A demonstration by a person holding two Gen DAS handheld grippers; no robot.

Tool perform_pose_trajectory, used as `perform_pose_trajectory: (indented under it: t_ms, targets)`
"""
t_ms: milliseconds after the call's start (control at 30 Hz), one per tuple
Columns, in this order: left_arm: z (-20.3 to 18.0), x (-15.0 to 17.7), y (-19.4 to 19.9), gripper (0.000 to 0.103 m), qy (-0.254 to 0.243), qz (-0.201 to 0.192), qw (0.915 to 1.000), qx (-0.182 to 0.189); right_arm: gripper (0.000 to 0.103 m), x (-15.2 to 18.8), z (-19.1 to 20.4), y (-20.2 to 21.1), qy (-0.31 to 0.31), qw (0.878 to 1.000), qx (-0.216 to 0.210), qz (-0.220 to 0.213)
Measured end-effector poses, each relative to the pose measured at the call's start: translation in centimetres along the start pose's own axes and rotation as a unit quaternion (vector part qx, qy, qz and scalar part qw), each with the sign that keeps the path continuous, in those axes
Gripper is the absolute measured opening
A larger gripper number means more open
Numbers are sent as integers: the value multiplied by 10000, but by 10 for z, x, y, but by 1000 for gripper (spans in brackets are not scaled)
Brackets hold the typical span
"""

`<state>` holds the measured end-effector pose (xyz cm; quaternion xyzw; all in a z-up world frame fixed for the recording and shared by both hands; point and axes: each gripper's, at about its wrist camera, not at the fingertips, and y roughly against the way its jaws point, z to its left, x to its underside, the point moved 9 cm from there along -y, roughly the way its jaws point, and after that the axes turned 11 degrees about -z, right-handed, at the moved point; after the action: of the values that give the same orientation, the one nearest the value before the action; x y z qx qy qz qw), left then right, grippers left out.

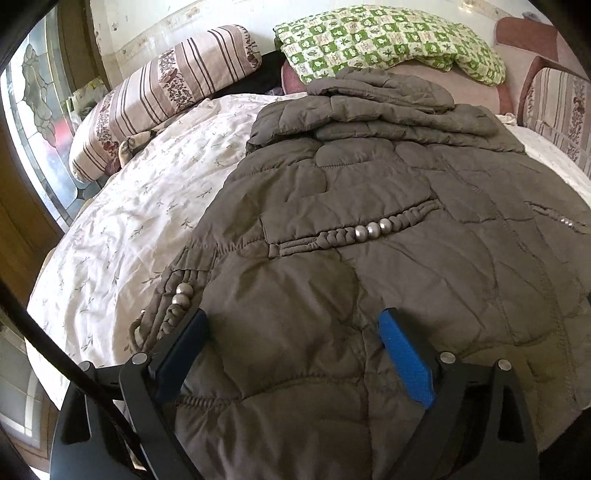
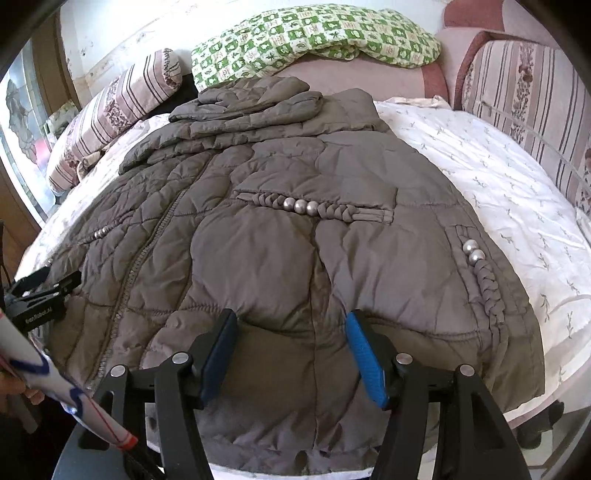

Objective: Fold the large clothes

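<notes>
A grey-brown quilted jacket (image 1: 369, 229) (image 2: 258, 251) lies front-up on the bed, zipper shut. Its sleeves and hood are bunched across the far end. Braided pocket trims carry silver beads (image 1: 373, 229) (image 2: 301, 206). My left gripper (image 1: 293, 317) hovers open over the jacket's lower left part, close to the left edge trim, with only flat fabric under its blue pads. My right gripper (image 2: 291, 315) stands open over the lower right part near the hem, a low fabric ridge between its fingers. The left gripper (image 2: 44, 291) also shows at the left edge of the right wrist view.
The bed has a white floral sheet (image 1: 140, 206) (image 2: 498, 192). A striped bolster (image 1: 159, 96), a green checked cover (image 1: 388, 40) and a pink headboard (image 2: 480, 22) sit at the far end. A stained-glass window (image 1: 33, 96) is on the left. A person's sleeve (image 2: 44, 373) shows at lower left.
</notes>
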<state>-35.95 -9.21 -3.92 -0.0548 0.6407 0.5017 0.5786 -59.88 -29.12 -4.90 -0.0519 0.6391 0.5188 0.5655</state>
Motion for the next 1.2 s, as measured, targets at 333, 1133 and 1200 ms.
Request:
perform_pose_trajectory:
  t_ms: [333,1133,1200]
  targets:
    - [111,1,29,93,1355,-55,9906,-196,66,-39,-70,55,-1022,9919,252,-718]
    - [66,44,26,85,2158,413,9681,1207,71,13,-138,34,-2853,9584,47,-58]
    - [66,44,26,85,2194,403,9671,1224,72,17,-133,33,-2873,9578,-40,-36]
